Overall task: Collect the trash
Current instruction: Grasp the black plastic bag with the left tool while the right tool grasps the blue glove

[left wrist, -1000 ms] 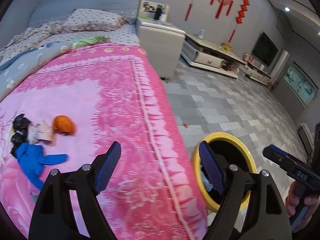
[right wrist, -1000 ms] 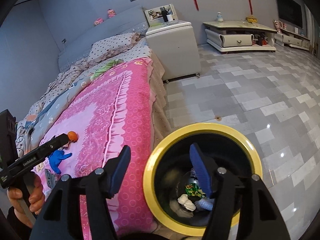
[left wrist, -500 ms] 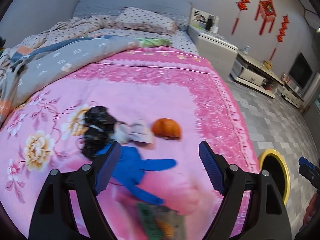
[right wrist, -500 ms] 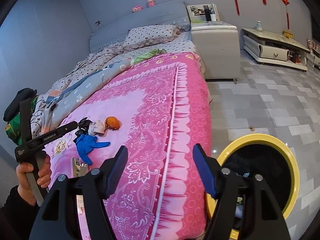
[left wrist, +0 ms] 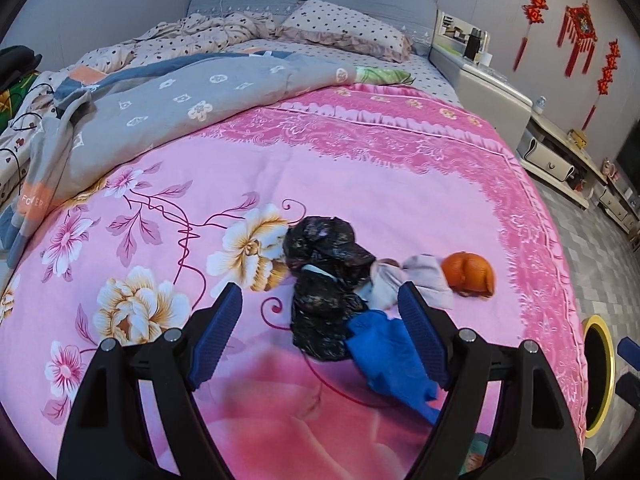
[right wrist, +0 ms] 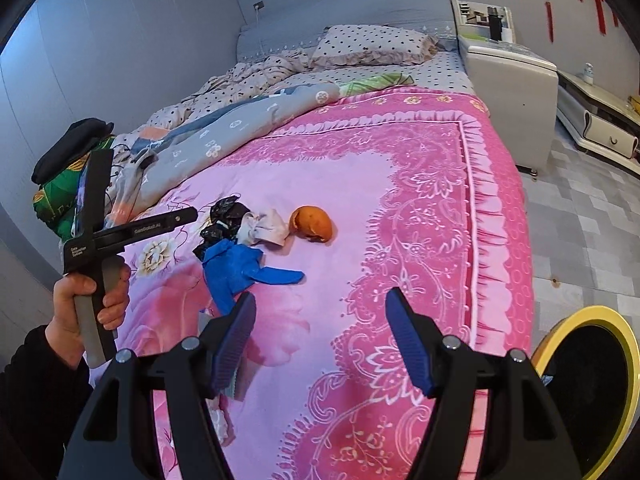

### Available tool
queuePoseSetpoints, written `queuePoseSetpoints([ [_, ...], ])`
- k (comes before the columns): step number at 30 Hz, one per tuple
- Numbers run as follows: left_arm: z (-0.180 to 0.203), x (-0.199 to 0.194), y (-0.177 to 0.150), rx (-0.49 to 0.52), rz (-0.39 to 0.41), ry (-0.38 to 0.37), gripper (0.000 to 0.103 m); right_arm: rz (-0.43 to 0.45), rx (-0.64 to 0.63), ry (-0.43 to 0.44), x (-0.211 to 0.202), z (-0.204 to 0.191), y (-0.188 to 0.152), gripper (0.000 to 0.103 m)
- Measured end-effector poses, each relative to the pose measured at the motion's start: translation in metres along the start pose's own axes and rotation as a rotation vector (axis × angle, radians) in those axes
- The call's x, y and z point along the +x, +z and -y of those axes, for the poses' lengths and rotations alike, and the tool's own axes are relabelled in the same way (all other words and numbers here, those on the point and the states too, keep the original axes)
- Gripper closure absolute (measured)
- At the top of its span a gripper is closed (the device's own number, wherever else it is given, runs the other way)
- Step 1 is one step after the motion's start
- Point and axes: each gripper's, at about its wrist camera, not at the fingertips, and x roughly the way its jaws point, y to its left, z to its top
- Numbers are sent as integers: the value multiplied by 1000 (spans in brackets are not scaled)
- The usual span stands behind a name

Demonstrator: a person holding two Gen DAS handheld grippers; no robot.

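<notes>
Pink floral bedspread (left wrist: 360,184), grey tiled floor (right wrist: 592,216).

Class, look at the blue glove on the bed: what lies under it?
The blue glove overlaps the black bag's lower edge and rests on the pink bedspread. Anything else beneath it is covered.

Both views have swung off the yellow-rimmed bin (right wrist: 624,364) toward the pink bedspread (left wrist: 360,168). A second ago the bin filled the lower middle of the right wrist view; now it sits at the lower right edge. In the left wrist view the black bag (left wrist: 326,280), blue glove (left wrist: 384,352) and orange peel (left wrist: 470,274) have gone from the left edge to lower centre, between the left gripper (left wrist: 322,340) fingers
</notes>
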Motion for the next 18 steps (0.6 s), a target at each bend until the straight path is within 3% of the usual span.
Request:
queuePoseSetpoints([
  [18, -19, 77, 5, -9, -75, -15, 31, -140, -191, 93, 91, -81, 26, 39],
])
